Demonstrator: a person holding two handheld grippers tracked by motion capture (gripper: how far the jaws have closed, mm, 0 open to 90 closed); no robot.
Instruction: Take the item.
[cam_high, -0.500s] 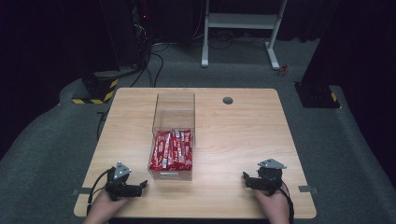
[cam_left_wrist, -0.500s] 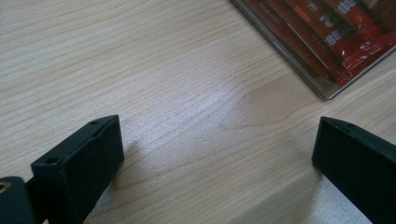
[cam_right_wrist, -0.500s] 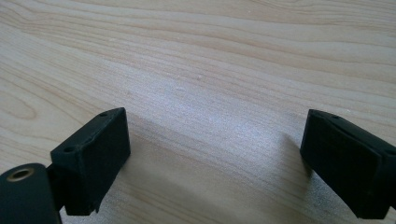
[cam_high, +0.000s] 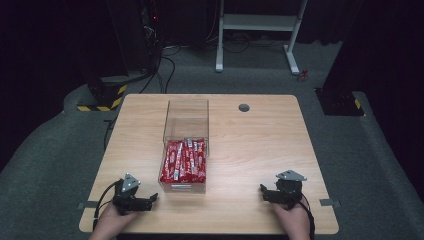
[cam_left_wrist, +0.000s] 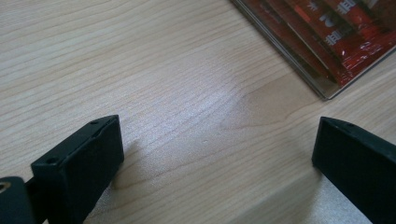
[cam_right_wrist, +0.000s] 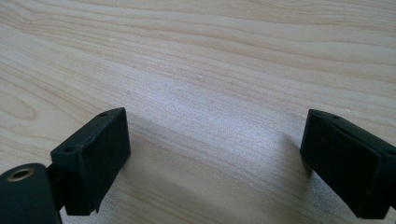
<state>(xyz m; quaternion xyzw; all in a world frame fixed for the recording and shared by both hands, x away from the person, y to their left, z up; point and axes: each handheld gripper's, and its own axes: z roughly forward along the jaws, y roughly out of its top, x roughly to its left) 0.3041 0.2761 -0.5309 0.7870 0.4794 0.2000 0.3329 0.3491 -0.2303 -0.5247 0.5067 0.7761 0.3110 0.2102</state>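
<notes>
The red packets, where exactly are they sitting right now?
In the high view the red packets lie in the near end of a clear box left of the table's middle, just ahead and right of the left gripper.

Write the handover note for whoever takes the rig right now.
Left hand-held gripper: open, empty, resting low at the table's near edge, just left of the box.
Right hand-held gripper: open, empty, near edge, well right of the box.
Clear box sits mid-table; red packets fill its near half, the far half is bare.
Done: nothing grasped yet.
Left: probably reach in for the packets; the left gripper is closer.
</notes>
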